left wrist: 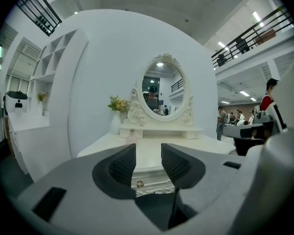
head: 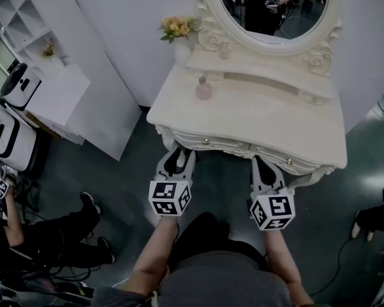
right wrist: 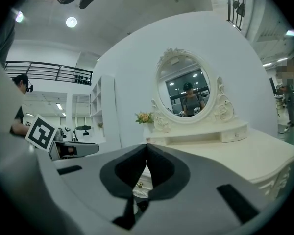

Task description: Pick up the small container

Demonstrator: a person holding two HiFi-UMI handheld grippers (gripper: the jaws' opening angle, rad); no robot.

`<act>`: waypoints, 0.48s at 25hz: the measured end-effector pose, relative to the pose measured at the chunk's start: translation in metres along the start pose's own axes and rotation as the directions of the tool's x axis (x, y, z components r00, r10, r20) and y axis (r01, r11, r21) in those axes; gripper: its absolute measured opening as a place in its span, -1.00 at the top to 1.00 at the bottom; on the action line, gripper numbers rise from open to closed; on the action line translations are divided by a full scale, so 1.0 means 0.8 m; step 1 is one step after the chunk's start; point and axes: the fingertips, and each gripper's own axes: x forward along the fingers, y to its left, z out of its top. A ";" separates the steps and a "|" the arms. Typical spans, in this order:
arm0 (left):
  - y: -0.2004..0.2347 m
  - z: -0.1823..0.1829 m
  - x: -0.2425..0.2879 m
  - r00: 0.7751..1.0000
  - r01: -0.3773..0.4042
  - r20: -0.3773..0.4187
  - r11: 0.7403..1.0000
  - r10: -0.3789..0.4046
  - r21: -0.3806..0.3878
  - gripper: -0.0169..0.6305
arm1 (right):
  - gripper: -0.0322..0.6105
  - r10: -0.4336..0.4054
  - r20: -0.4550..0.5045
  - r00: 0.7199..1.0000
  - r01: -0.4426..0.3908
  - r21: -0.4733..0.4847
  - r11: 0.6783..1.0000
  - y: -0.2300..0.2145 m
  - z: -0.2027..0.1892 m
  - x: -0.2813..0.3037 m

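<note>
The small container (head: 203, 89) is a pale pink round bottle that stands on the left part of the cream dressing table (head: 281, 136). In the left gripper view the small container (left wrist: 132, 133) shows far ahead, above the left jaw. My left gripper (head: 177, 155) hovers just before the table's front edge, well short of the bottle. Its jaws stand apart with nothing between them, as seen on the left gripper (left wrist: 148, 154). My right gripper (head: 262, 165) is held beside it at the same edge; on the right gripper (right wrist: 146, 150) the jaws meet with nothing held.
An oval mirror (head: 272, 8) rises at the table's back, with a raised shelf (head: 262, 69) below it. A white vase of yellow flowers (head: 179, 36) stands at the back left. White shelving (head: 25, 24) and a seated person (head: 48, 235) are at the left.
</note>
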 end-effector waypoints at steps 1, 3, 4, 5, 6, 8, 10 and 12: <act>-0.001 0.001 0.001 1.000 -0.002 -0.001 1.000 0.002 0.002 0.48 | 0.89 0.001 0.001 1.000 -0.001 0.002 1.000 -0.002 0.001 0.000; -0.001 0.002 0.004 1.000 -0.009 -0.001 1.000 0.009 0.004 0.46 | 0.89 0.001 0.000 1.000 -0.001 0.006 1.000 -0.006 0.001 0.000; 0.000 0.003 0.006 1.000 -0.012 -0.002 1.000 0.012 0.005 0.45 | 0.89 -0.001 -0.001 1.000 0.001 0.009 1.000 -0.009 0.000 0.001; 0.000 0.004 0.008 1.000 -0.015 -0.003 1.000 0.015 0.006 0.44 | 0.89 -0.001 -0.003 1.000 0.001 0.012 1.000 -0.011 0.000 0.002; 0.001 0.005 0.010 1.000 -0.017 -0.004 1.000 0.017 0.007 0.44 | 0.89 -0.001 -0.005 1.000 0.001 0.015 1.000 -0.012 0.000 0.004; 0.004 0.006 0.016 1.000 -0.022 -0.006 1.000 0.022 0.007 0.44 | 0.89 -0.001 -0.006 1.000 0.001 0.020 1.000 -0.016 -0.001 0.008; 0.008 0.007 0.024 1.000 -0.027 -0.007 1.000 0.027 0.007 0.43 | 0.89 -0.003 -0.007 1.000 0.003 0.024 1.000 -0.019 -0.002 0.013; 0.013 0.007 0.033 1.000 -0.030 -0.008 1.000 0.030 0.006 0.43 | 0.89 -0.007 -0.007 1.000 0.007 0.023 1.000 -0.024 -0.002 0.020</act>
